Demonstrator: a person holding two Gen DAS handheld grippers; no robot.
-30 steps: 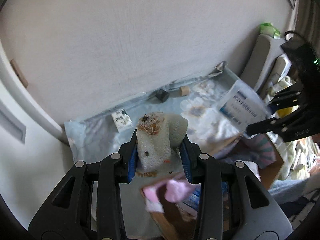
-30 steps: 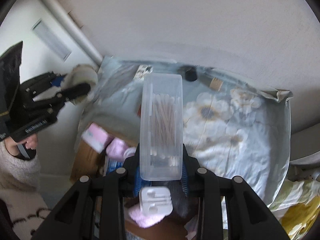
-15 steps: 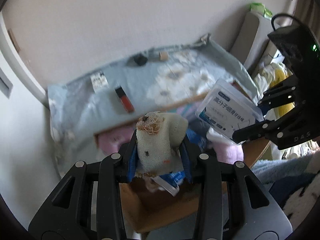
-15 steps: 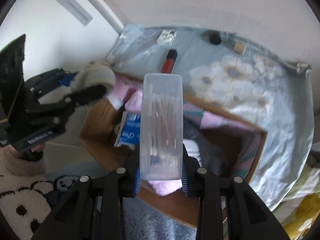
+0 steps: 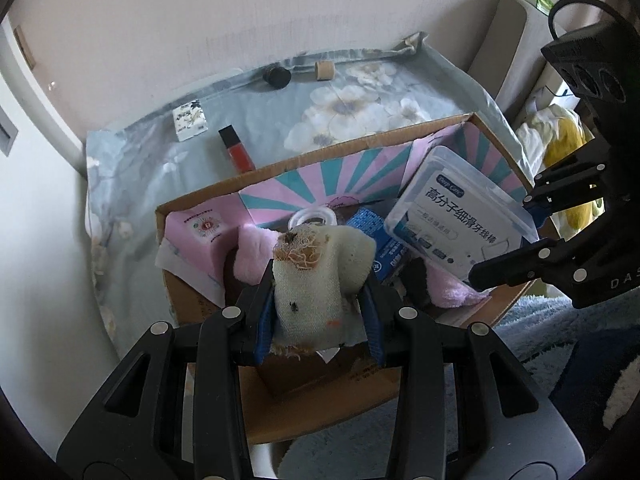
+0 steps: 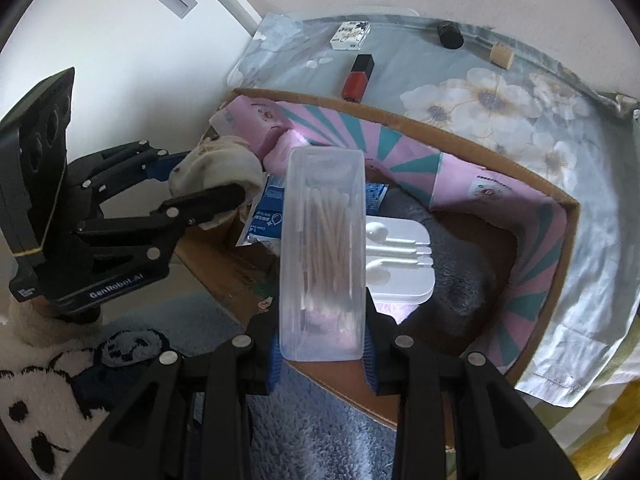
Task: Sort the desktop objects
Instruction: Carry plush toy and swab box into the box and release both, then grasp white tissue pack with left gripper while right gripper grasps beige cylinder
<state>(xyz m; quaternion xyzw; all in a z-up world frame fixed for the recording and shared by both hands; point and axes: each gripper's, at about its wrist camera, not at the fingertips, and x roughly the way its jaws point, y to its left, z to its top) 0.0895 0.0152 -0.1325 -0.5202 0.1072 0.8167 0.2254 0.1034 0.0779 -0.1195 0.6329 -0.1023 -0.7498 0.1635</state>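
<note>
My left gripper (image 5: pixel 318 300) is shut on a worn white cloth bundle (image 5: pixel 316 280) and holds it over the left end of an open cardboard box (image 5: pixel 360 148). It also shows in the right wrist view (image 6: pixel 216 172). My right gripper (image 6: pixel 322 344) is shut on a clear plastic box of floss picks (image 6: pixel 322 248), held above the box's near side; its label shows in the left wrist view (image 5: pixel 456 216). The cardboard box (image 6: pixel 552 280) holds pink packs, a blue packet and a white tray.
On the floral cloth (image 5: pixel 360 96) behind the box lie a red lipstick (image 5: pixel 237 148), a small white box (image 5: pixel 190 119), a black cap (image 5: pixel 276 76) and a cork (image 5: pixel 323 70). A wall rises behind. A blue rug (image 6: pixel 320 432) lies below.
Both grippers have pulled back and lowered from the table toward the cardboard box, which now fills the view. Each keeps its object.
</note>
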